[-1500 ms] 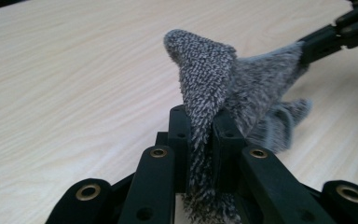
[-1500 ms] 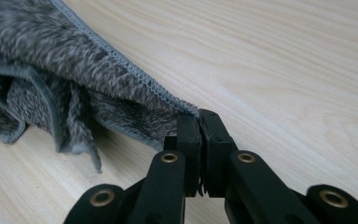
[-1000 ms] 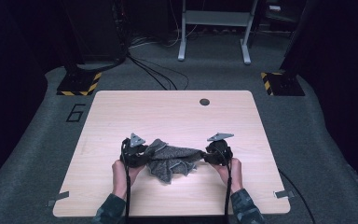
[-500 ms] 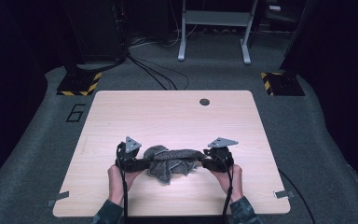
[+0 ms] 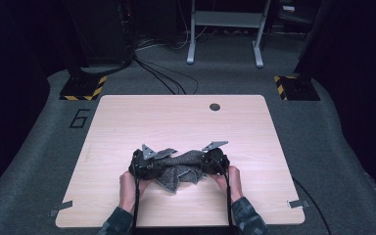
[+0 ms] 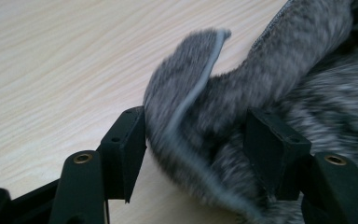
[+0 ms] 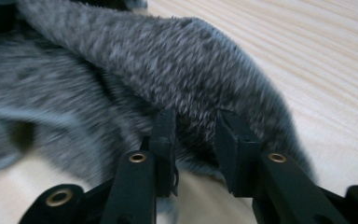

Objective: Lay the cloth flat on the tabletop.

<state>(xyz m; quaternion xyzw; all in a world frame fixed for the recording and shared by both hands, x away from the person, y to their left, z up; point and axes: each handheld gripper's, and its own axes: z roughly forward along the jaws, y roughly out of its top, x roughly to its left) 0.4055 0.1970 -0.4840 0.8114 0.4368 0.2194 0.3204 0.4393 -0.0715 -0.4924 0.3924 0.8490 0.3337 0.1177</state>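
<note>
A pale wooden table (image 5: 176, 122) with a small round hole (image 5: 215, 106) near its far edge stands on grey carpet (image 5: 333, 147) in a dark room. A "6" (image 5: 80, 118) is marked on the floor at the left. A crumpled grey cloth (image 5: 178, 169) lies near the table's near edge. The left gripper (image 5: 144, 164) stands apart around a fold, its jaws just closing slightly. The right gripper (image 5: 214, 161), also closing, clamps the cloth's right end.

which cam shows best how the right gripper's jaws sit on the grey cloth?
Right gripper view. The right gripper has both jaws pinching a fold of the grey cloth, seen up close. The high view shows that gripper at the cloth's right end, jaws hidden. The left gripper view shows the cloth between the left gripper's wider-set jaws.
</note>
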